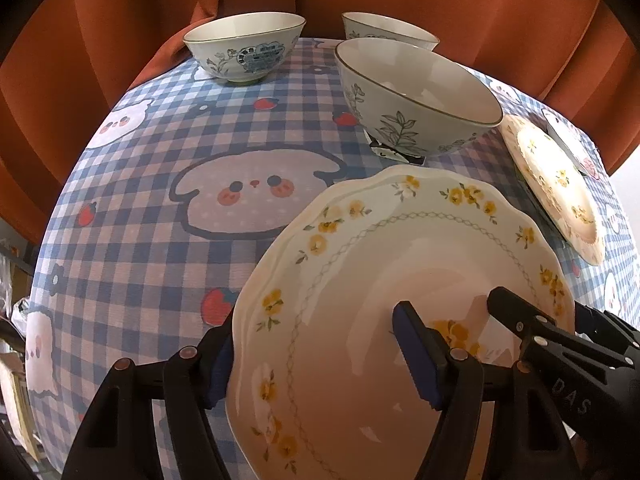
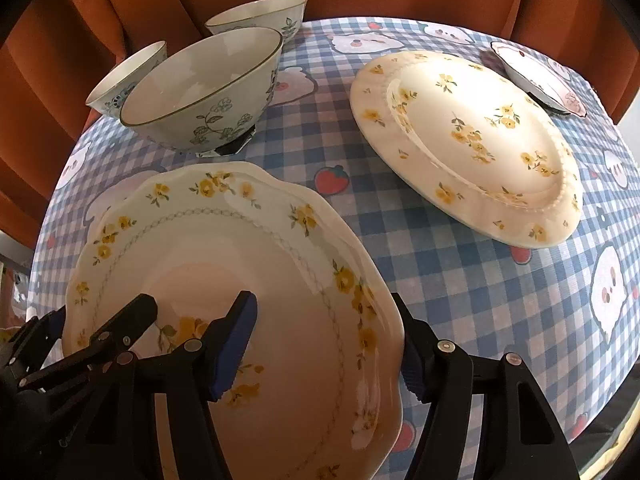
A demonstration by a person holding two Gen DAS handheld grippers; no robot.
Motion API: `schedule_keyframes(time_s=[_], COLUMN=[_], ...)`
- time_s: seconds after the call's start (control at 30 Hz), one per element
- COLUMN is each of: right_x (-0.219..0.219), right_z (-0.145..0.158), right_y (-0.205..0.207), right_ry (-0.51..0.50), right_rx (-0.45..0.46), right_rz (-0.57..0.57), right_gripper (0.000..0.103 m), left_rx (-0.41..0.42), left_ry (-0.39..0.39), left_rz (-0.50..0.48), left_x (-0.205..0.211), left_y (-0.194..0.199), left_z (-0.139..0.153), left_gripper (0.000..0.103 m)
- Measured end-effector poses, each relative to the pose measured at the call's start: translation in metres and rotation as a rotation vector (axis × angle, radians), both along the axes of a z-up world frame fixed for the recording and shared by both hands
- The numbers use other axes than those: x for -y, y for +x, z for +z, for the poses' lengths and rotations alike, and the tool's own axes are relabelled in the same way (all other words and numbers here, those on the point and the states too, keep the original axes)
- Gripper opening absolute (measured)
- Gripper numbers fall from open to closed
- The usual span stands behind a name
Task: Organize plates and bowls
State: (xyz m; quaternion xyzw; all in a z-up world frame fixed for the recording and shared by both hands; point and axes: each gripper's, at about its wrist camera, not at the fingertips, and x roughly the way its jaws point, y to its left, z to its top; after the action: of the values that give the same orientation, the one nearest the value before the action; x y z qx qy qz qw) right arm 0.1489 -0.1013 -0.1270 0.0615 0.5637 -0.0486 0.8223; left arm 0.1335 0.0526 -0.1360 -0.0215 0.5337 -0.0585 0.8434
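Nearest, a scalloped plate with yellow flowers [image 1: 380, 280] is straddled at opposite rims by both claws, apparently so that it can be lifted level with two hands. The left claw [image 1: 320, 356] and the right claw [image 2: 328, 344] each have one pad over the plate's inside and one outside its rim, half-wide; whether the pads press cannot be told. Both are pointed steeply down at the table [image 1: 160, 240]. Beyond lie a round floral plate [image 2: 464, 140] and three bowls, the leaf-patterned bowl [image 1: 416, 100] closest.
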Motion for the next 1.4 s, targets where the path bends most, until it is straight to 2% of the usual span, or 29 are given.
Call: schedule_keyframes(time_s=[0.17, 0.6, 1.1, 1.4], right_x=[0.000, 0.021, 0.110, 0.175], right_z=[0.001, 0.009, 0.042, 0.052], right_y=[0.001, -0.010, -0.030, -0.036], right_ry=[-0.006, 0.019, 0.022, 0.017], right_rx=[-0.006, -0.015, -0.002, 0.009], right_rz=[-0.005, 0.028, 0.073, 0.054], right_gripper=[0.068, 0.067, 0.068, 0.067], left_rx=[-0.005, -0.033, -0.021, -0.006], left_ry=[0.003, 0.030, 0.025, 0.015], left_rz=[-0.015, 0.041, 0.071, 0.049], left_x=[0.001, 0.030, 0.117, 0.182], left_y=[-0.002, -0.020, -0.040, -0.039], left_z=[0.001, 0.013, 0.037, 0.041], left_gripper=[0.072, 0.072, 0.072, 0.073])
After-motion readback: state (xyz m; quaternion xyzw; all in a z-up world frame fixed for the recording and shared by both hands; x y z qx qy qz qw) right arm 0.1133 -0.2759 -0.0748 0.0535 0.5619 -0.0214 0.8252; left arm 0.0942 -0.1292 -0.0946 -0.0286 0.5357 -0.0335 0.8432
